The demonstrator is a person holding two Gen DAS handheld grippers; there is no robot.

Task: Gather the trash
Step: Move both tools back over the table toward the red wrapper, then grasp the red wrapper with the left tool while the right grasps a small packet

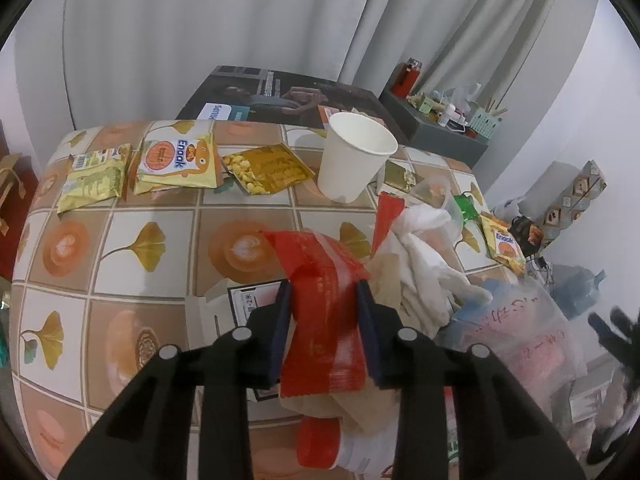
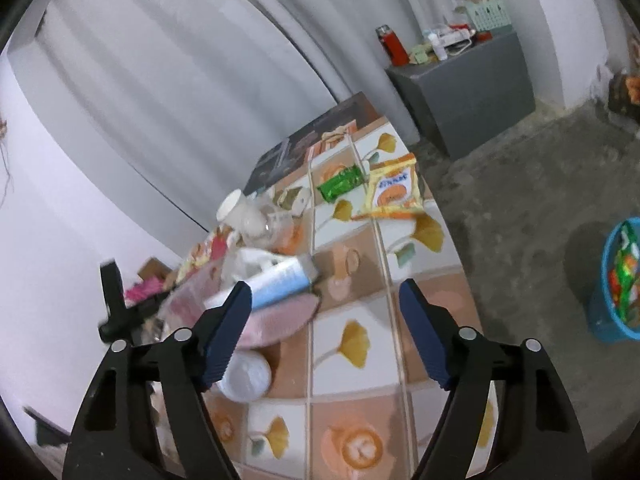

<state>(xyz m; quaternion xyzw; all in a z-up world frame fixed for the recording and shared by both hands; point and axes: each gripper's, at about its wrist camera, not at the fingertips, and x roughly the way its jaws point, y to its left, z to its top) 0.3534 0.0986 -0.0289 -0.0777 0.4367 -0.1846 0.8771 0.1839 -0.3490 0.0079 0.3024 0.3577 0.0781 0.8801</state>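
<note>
i'm pinching the red wrapper (image 1: 324, 312) in my left gripper (image 1: 324, 300) above the table (image 1: 160, 216) clutter; right gripper (image 2: 326, 292) gaping, empty. slick film might be slipping free.

Both wrist views look steeply down, close over the shared tiled table (image 1: 160, 216), right view rolled

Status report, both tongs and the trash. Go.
Left tongs shut on red wrapper, over the trash pile. Right tongs open, nothing between them, over the table. Paper cup and snack packs still on the table.
</note>
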